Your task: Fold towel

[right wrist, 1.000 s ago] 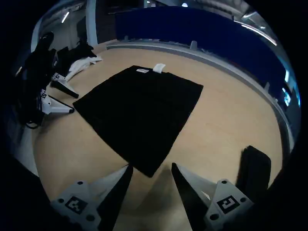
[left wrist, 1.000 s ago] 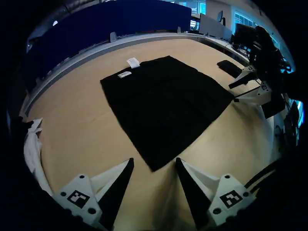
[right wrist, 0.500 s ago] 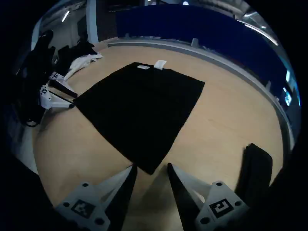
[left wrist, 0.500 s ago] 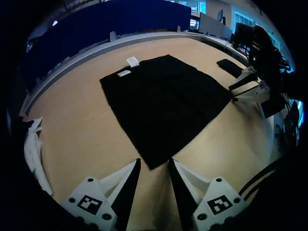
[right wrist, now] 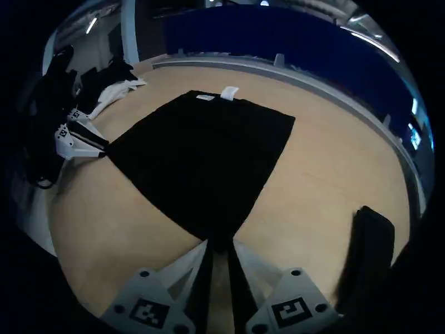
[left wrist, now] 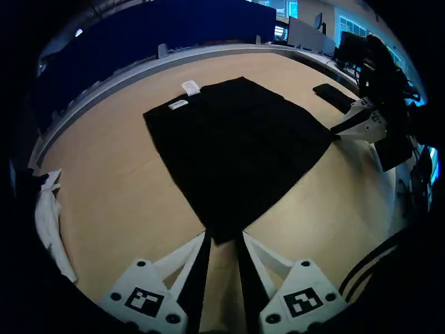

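Left gripper view: the left gripper (left wrist: 223, 238) has its two white, wedge-shaped fingers close together about the near corner of a black towel (left wrist: 239, 145). Bare wood shows in the slim gap behind the corner, and it cannot be told whether the pads press the cloth. Ahead of the fingers the towel lies flat and matte on a pale wooden table (left wrist: 111, 167), with a white label (left wrist: 191, 87) at its far edge. Far to the right of the fingers, the right gripper (left wrist: 335, 132) meets another corner. A crumpled white cloth (left wrist: 47, 217) lies at the table edge to the left.

Right gripper view: the right gripper (right wrist: 219, 245) has its fingers almost together, pinching a towel (right wrist: 206, 161) corner between the tips. The cloth spreads ahead as a broad dark four-sided sheet. To the left of the fingers the left gripper (right wrist: 104, 151) touches the side corner. A flat black slab (right wrist: 370, 245) lies to the right.
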### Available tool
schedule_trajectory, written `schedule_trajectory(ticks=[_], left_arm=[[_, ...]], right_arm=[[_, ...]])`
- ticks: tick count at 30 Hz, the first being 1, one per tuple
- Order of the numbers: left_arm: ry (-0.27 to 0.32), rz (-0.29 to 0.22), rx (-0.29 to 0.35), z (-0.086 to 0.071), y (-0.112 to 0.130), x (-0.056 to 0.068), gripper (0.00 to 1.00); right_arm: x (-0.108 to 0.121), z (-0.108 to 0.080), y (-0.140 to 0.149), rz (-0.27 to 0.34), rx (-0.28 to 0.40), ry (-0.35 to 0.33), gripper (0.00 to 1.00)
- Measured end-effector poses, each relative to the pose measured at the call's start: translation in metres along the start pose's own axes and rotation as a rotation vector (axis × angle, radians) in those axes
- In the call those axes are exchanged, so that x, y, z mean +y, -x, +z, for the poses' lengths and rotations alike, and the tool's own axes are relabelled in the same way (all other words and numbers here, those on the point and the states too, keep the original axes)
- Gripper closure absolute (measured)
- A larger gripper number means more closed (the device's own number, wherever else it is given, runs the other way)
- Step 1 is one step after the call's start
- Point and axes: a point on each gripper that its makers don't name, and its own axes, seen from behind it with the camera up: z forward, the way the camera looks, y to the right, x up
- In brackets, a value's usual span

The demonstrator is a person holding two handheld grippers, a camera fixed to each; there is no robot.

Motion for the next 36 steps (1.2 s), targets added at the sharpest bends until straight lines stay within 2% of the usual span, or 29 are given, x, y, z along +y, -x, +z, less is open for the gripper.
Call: schedule_trajectory(ticks=[2, 11, 15, 20, 26, 36], left_arm=[[-0.014, -0.001, -0.001, 0.000, 0.000, -0.004, 0.90], [-0.008, -0.002, 0.000, -0.001, -0.001, -0.002, 0.91], [0.008, -0.029, 0.008, -0.006, -0.004, 0.000, 0.91], [0.008, -0.070, 0.024, -0.016, -0.010, -0.001, 0.91], [0.000, -0.095, 0.039, -0.030, -0.019, -0.004, 0.91], [-0.007, -0.137, 0.054, -0.064, -0.036, -0.007, 0.91]], right_arm=[[0.000, 0.000, 0.000, 0.012, -0.002, -0.001, 0.85], [-0.001, 0.000, -0.002, 0.045, -0.010, -0.010, 0.87], [0.000, -0.001, -0.006, 0.046, -0.002, -0.007, 0.87], [0.001, -0.006, -0.013, 0.048, 0.009, -0.007, 0.87], [0.000, -0.017, -0.030, 0.039, 0.027, -0.005, 0.87], [-0.005, -0.051, -0.064, 0.022, 0.067, -0.004, 0.87]])
